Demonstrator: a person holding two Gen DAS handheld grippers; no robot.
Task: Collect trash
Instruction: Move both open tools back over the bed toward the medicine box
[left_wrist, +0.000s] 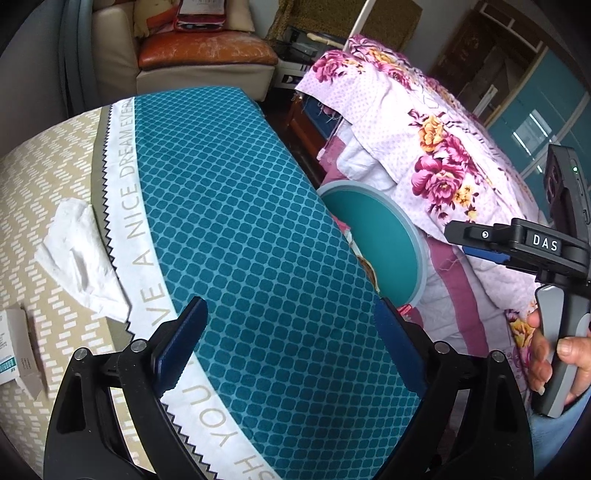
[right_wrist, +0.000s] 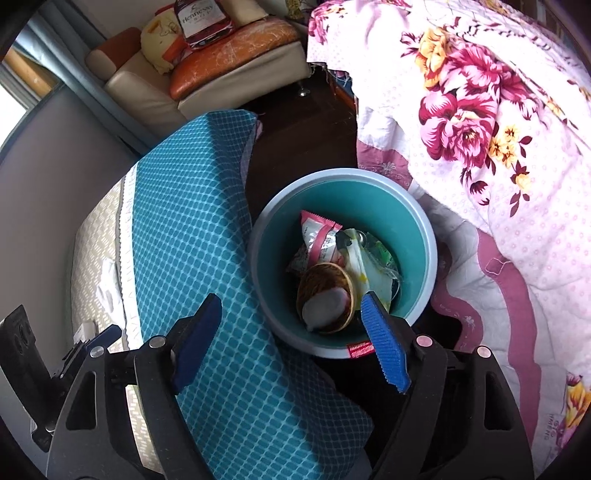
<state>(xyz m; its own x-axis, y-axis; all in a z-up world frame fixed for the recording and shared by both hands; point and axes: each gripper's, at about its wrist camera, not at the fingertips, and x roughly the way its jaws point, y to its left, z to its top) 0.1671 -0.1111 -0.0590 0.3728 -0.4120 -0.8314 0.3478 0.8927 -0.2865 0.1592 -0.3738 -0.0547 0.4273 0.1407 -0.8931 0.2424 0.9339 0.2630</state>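
Teal fabric with a rounded lattice print covers the long cushion (left_wrist: 258, 236) that fills the near ground of both views. The left gripper (left_wrist: 291, 350) hangs over it with its blue pads spread wide and nothing between them. The right gripper (right_wrist: 295, 343) is spread as well and empty, one pad above the cushion, the other above the rim of the teal bin (right_wrist: 413, 221).

The bin stands on dark floor between the cushion and a bed draped in a pink floral quilt (right_wrist: 480, 122). Inside it lie a pink snack wrapper (right_wrist: 317, 236), crumpled clear packaging (right_wrist: 373, 258) and a round woven-looking object with a pale lump in it (right_wrist: 325, 299).

Left of the cushion's white lettered band lies a beige mat with white dashes (left_wrist: 48, 177). On it rests a crumpled white tissue (left_wrist: 81, 258), touching the zigzag edge of the band, and nearer the camera a small cardboard box (left_wrist: 18, 350), blurred.

At the right edge of the left view a hand (left_wrist: 554, 354) grips the handle of the other gripper.

Farther back stands a cream sofa with worn orange cushions (right_wrist: 236, 48), a red bottle-printed bag (right_wrist: 203, 22) resting on it. Teal cabinet panels (left_wrist: 535, 118) line the far wall.
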